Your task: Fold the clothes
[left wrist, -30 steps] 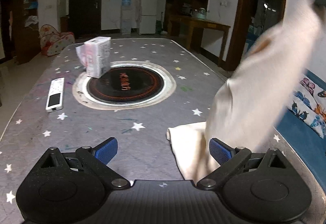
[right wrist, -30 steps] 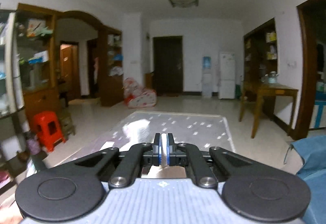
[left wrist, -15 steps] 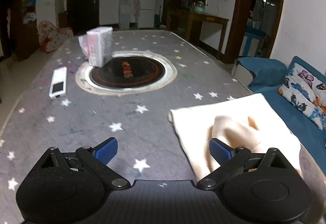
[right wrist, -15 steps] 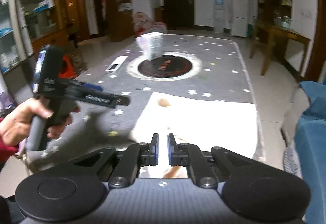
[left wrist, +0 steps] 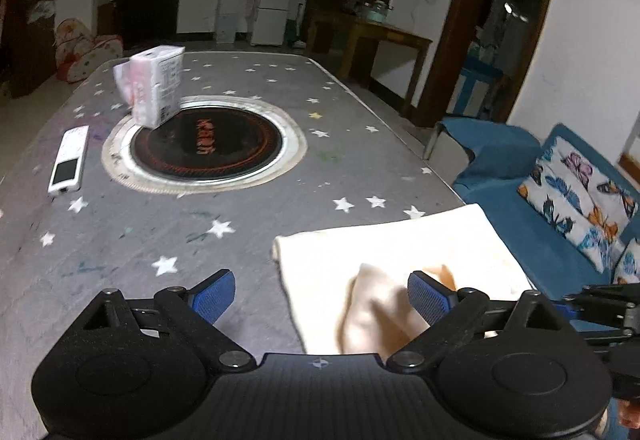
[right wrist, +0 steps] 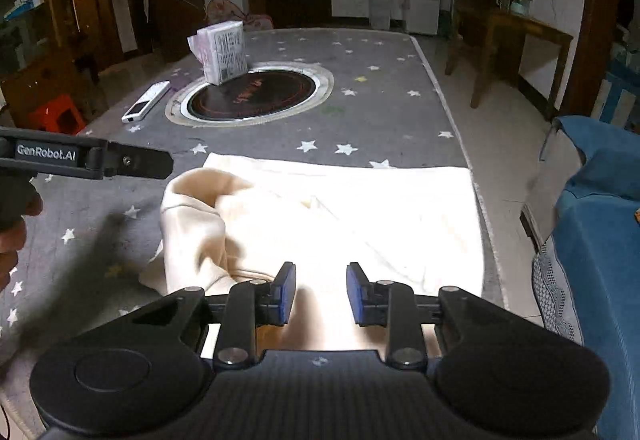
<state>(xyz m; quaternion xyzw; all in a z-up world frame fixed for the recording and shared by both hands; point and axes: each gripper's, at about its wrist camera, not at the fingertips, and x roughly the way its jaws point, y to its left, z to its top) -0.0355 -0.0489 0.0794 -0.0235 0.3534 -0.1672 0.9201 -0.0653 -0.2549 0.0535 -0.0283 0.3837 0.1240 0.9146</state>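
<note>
Cream cotton garment [right wrist: 352, 216] on grey star-print desk [right wrist: 360, 112], bunched at left. Right hand-held gripper [right wrist: 321, 294] opening, empty; left hand-held gripper [left wrist: 320, 298] wide, empty. Flatten bunch before folding.

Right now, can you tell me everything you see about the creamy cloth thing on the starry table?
The cream-coloured soft fabric garment lies mostly flat near the grey star-patterned table's near right edge. One part is bunched into a rumpled hump on its left side, with creases across the flat part. It looks plain apart from a small orange-brown mark. The right claw is opening just above it, pads not pressing on it.
</note>
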